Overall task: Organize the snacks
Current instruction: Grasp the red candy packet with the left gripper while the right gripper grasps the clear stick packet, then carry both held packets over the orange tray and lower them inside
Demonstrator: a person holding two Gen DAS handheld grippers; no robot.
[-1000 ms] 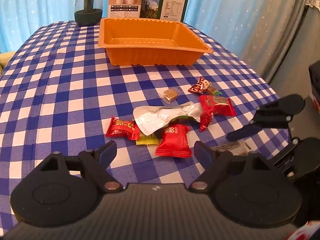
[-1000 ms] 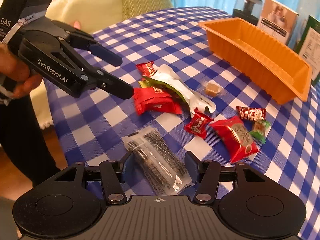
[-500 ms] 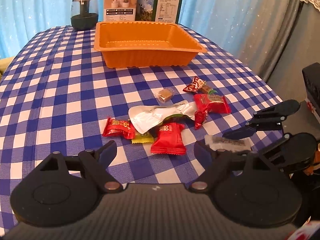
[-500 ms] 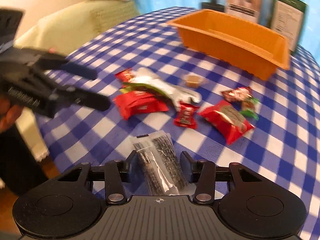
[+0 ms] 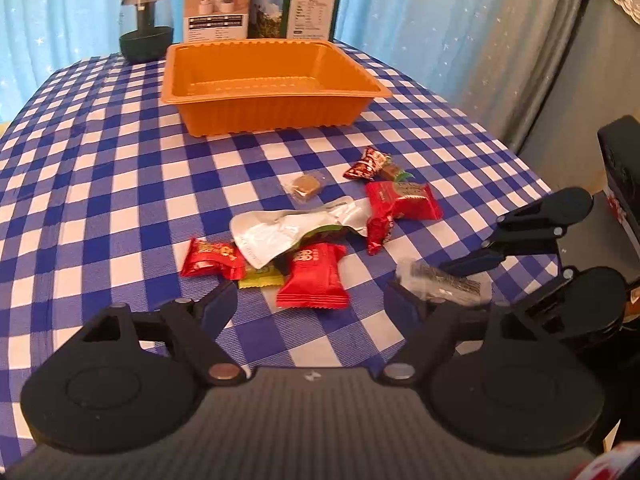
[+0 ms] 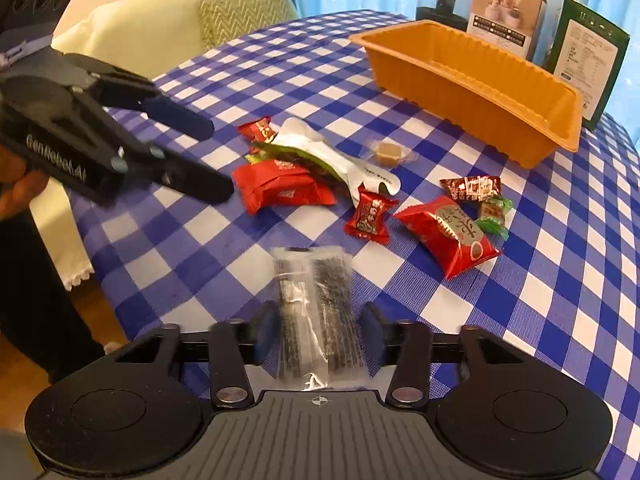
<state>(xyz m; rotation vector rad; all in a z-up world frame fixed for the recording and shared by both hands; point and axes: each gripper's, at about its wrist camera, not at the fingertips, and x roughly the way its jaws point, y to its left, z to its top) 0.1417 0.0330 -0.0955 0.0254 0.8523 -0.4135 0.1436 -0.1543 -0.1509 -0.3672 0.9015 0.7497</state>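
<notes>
An empty orange tray stands at the far side of the checked table. Several wrapped snacks lie in front of it: a big red pack, a silver pouch, a small caramel and other red candies. My right gripper is shut on a clear packet of dark sticks, lifted slightly; that packet shows in the left wrist view. My left gripper is open and empty, low in front of the big red pack; it shows in the right wrist view.
A dark glass jar and two upright boxes stand behind the tray. Blue curtains hang behind the table. A pale sofa stands beyond the table's left edge in the right wrist view.
My right gripper has closed on the clear packet of sticks and raised it slightly. My left gripper has drifted closer to the snack pile and stays open.
</notes>
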